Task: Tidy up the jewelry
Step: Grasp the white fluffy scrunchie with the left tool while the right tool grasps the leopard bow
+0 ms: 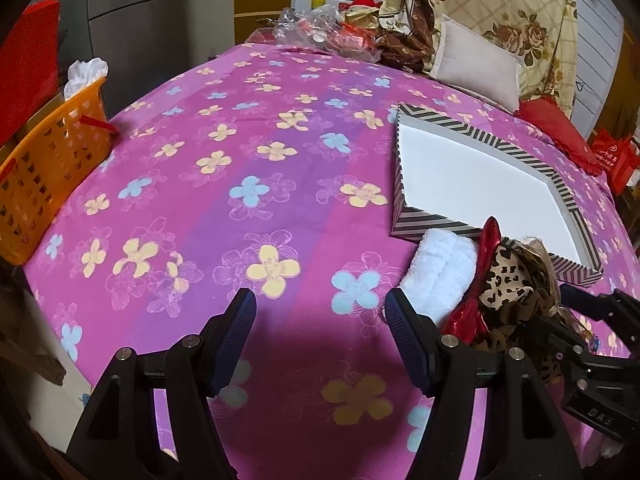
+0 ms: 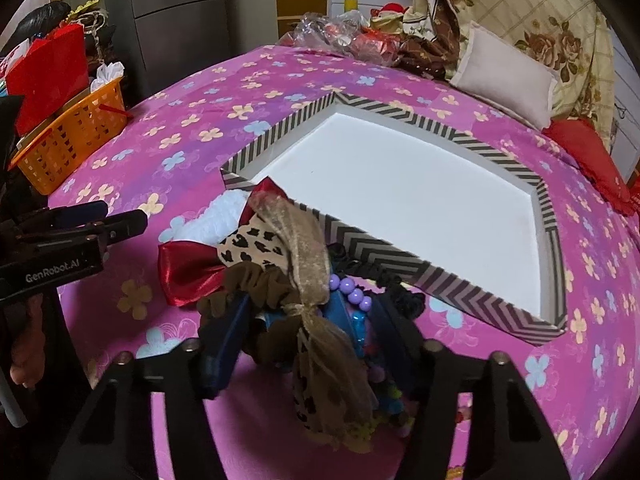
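1 striped tray [image 2: 404, 258], 1 hair-accessory pile [image 2: 288, 276] (R gripper [image 2: 312, 336] on it), 2 grippers.

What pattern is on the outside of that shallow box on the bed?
Black-and-white chevron stripes on the box, with a plain white inside; the right wrist view shows it best.

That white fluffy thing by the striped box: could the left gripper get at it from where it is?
Probably yes. The white fluffy scrunchie lies just beyond the open left gripper, with only bare bedspread between; the red bow overlaps its far side.

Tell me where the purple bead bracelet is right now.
In the right wrist view, the purple bead bracelet lies in the accessory pile just before the striped box's near wall, between the right gripper's fingers.
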The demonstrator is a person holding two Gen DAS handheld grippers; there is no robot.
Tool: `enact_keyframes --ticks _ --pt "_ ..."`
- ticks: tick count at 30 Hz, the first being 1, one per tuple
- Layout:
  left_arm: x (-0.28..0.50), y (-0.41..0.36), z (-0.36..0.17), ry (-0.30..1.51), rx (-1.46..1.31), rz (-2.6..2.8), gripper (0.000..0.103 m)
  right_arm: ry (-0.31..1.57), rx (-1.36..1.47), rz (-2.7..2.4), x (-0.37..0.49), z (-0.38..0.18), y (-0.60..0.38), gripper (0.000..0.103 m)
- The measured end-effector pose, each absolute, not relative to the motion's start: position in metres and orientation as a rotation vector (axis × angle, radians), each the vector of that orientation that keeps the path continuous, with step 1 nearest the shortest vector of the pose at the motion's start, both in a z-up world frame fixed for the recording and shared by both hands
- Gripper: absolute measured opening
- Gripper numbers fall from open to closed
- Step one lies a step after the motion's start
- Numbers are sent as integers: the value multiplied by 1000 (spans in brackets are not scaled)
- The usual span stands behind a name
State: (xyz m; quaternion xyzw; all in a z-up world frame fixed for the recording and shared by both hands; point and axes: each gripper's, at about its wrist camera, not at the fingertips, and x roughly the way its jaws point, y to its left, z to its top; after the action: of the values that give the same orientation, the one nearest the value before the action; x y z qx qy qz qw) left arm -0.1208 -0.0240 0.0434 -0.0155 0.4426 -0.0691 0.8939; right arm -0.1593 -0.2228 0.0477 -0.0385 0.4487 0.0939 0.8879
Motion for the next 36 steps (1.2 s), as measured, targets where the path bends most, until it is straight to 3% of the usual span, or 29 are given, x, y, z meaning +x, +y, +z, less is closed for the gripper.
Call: enact_keyframes --ticks 3,5,22,36 --pt "-121 -27 44 920 -28 -156 63 943 -73 216 -158 44 -221 45" --pt "-120 -29 44 923 -34 -176 63 938 -58 258 -160 44 -221 24" --pt "-117 -48 40 976 -33 -320 63 804 125 236 -169 97 -279 22" --pt "-102 -78 31 1026 64 -400 63 795 168 217 -162 99 -298 22"
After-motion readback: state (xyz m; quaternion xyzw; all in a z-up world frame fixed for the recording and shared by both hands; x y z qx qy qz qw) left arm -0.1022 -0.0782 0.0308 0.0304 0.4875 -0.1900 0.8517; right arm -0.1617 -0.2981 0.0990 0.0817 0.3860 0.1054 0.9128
